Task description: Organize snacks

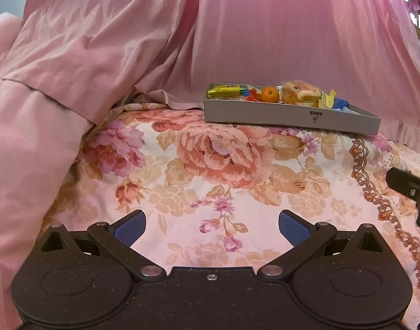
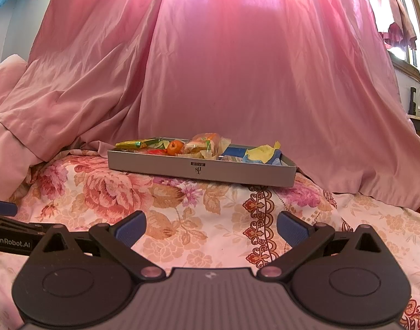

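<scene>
A shallow grey box (image 1: 289, 114) (image 2: 201, 169) rests on the flowered bedspread, far ahead of both grippers. Inside lie a small orange fruit (image 1: 269, 94) (image 2: 174, 146), a wrapped pastry (image 1: 299, 93) (image 2: 205, 144), a yellow-green packet (image 1: 227, 91) (image 2: 134, 144), and yellow and blue wrappers (image 2: 260, 152). My left gripper (image 1: 212, 227) hovers open over the bedspread with nothing between its blue pads. My right gripper (image 2: 211, 228) is likewise open and holds nothing. Part of the right gripper (image 1: 410, 189) shows at the left view's right edge, and the left gripper (image 2: 9, 228) at the right view's left edge.
A pink curtain (image 2: 237, 68) hangs behind the box and drapes onto the bed. Pink bedding (image 1: 25, 151) is bunched at the left. The flowered bedspread (image 1: 210, 170) stretches between the grippers and the box. A window (image 2: 408, 46) is at the far right.
</scene>
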The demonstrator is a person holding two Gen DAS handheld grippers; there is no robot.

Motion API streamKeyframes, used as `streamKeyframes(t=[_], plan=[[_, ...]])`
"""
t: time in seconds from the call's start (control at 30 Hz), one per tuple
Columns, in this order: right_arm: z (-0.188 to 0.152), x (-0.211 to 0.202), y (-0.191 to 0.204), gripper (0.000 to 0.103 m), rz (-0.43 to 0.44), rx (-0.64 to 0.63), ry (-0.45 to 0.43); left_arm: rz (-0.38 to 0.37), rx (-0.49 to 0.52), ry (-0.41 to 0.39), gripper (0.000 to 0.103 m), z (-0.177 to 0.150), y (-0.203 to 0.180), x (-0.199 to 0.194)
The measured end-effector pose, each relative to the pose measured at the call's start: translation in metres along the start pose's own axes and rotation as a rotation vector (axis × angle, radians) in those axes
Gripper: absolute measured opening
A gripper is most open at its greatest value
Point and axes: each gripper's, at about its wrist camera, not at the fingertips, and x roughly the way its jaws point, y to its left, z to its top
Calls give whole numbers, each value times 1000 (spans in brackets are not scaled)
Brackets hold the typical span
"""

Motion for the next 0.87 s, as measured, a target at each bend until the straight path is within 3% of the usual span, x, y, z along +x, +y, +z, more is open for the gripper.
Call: streamKeyframes(t=[0.87], plan=[[-6,4,-1,103,1,7,14,-14,16,13,102,-1,-4,3]])
